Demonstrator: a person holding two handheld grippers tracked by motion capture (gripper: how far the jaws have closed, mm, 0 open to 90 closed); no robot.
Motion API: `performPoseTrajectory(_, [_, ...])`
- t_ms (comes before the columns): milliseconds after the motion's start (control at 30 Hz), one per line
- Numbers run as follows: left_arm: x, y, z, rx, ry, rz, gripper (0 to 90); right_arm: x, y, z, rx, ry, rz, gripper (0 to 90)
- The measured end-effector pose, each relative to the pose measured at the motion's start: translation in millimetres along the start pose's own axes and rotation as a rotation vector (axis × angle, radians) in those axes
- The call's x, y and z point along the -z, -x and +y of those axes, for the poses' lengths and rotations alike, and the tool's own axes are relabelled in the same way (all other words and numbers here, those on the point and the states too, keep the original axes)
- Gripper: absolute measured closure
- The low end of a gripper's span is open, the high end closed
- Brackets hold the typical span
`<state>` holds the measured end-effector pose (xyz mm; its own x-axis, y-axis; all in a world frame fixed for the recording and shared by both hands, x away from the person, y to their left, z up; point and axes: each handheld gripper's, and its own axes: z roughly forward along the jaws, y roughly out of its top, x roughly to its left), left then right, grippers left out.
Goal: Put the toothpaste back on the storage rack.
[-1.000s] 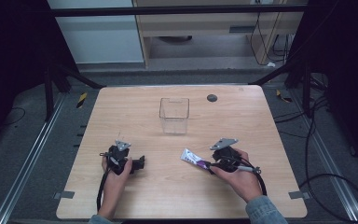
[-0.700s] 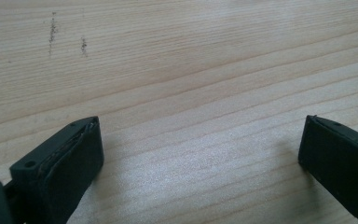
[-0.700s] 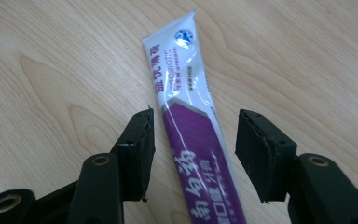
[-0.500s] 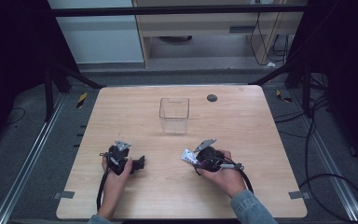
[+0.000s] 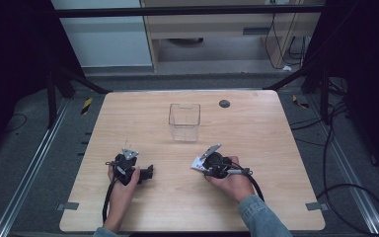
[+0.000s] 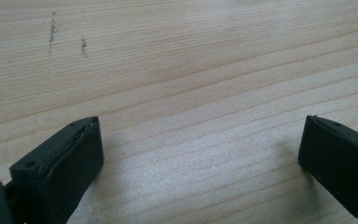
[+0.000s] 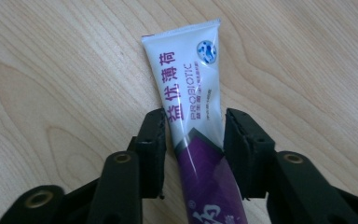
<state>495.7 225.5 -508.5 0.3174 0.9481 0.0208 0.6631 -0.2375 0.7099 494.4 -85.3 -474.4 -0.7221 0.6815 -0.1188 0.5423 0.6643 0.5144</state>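
The table (image 5: 256,143) was a pale wooden square, and the clear box (image 5: 184,121) stood on its far half, near the middle. On the person's side of the box and off to its left, the left tongs (image 5: 148,174) lay low on the wood in the left hand (image 5: 122,183); the high view left their gap unclear, but the left gripper view showed the jaws wide apart with bare grain between them. On the person's side of the box and a little to its right, the right tongs (image 7: 193,140) sat closed against both sides of the toothpaste tube (image 7: 191,98). From above, the tube (image 5: 198,163) was a small white sliver; the right gripper view alone made out its white crimped end, purple lower body and printed lettering.
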Motion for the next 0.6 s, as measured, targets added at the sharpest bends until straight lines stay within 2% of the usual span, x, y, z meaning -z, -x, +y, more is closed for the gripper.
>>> performPoseTrajectory(267, [0.0,0.1,0.0,0.000,0.000,0.000,0.0,-1.8,2.3,3.9,0.022,-0.012,0.001,67.2])
performPoseTrajectory(400, [0.0,0.1,0.0,0.000,0.000,0.000,0.0,-2.3,5.0,5.9,0.013,-0.022,0.014,68.7])
performPoseTrajectory(600, [0.0,0.1,0.0,0.000,0.000,0.000,0.0,-2.2,6.6,9.0,0.026,-0.047,0.016,71.6])
